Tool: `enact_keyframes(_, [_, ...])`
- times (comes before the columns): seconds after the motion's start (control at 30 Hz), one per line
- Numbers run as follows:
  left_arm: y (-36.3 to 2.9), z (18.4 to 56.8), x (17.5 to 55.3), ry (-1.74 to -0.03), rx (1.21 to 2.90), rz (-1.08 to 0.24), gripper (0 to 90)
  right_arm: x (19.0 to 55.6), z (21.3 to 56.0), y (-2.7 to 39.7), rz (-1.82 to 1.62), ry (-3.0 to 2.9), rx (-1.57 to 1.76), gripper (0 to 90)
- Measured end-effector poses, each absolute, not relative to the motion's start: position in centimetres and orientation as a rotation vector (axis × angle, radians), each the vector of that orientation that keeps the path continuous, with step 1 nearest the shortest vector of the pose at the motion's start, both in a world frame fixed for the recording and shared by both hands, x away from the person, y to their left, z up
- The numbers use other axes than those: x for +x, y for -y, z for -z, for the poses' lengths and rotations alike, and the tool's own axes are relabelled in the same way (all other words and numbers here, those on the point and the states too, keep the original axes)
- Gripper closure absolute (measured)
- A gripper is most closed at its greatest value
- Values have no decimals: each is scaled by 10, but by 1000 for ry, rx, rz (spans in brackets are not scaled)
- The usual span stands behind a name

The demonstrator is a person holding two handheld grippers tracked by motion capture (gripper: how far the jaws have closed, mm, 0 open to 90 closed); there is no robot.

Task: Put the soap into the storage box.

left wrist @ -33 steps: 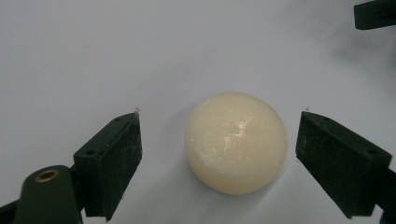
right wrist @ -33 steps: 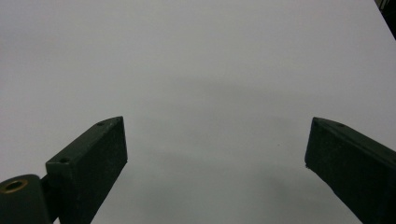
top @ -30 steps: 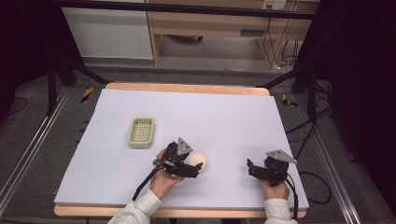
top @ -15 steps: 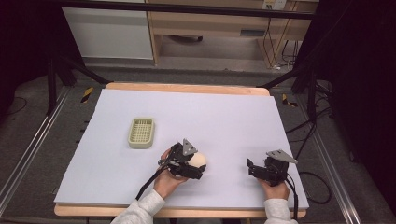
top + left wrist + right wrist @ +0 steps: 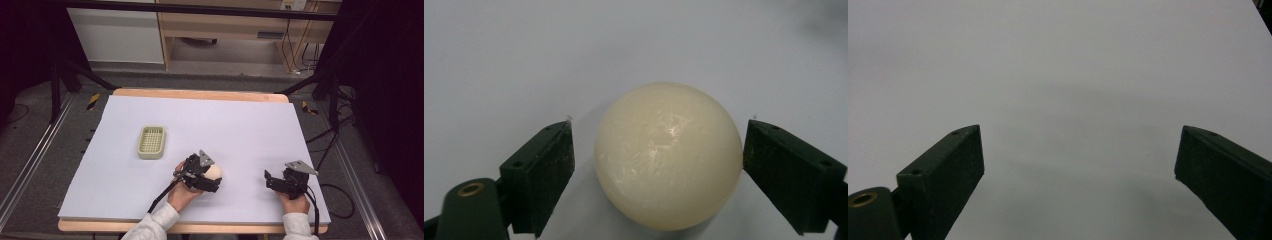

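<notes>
A cream-coloured ball (image 5: 668,156) rests on the white table sheet (image 5: 240,125), near the front and a little left of centre. My left gripper (image 5: 658,150) is open with one jaw on each side of the ball (image 5: 214,172). A narrow gap shows at the left jaw, and the right jaw is at the ball's edge. In the high view my left gripper (image 5: 214,179) lies low over the sheet, held in a hand. My right gripper (image 5: 268,180) rests at the front right, open, with bare sheet between its jaws (image 5: 1080,150).
A pale green slatted basket (image 5: 151,141) stands empty on the left of the sheet, beyond my left gripper. The table's wooden front edge (image 5: 200,227) lies just behind both hands. Dark stands and cables flank the table.
My left gripper has slid to the right so that its jaws now straddle the ball. The ball, the basket and my right gripper have stayed put.
</notes>
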State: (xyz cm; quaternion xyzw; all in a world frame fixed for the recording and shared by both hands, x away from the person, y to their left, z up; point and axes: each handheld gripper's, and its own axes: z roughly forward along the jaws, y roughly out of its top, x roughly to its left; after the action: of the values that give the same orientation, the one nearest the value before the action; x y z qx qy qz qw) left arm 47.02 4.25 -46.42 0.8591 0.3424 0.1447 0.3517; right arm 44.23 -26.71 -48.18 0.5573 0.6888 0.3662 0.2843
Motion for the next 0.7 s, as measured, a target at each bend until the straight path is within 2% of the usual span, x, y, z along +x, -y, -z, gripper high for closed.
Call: enact_keyframes(0.7, [-38,475,473,-897,2246,-348,231,442,481,267,-976,-1839,1488,64])
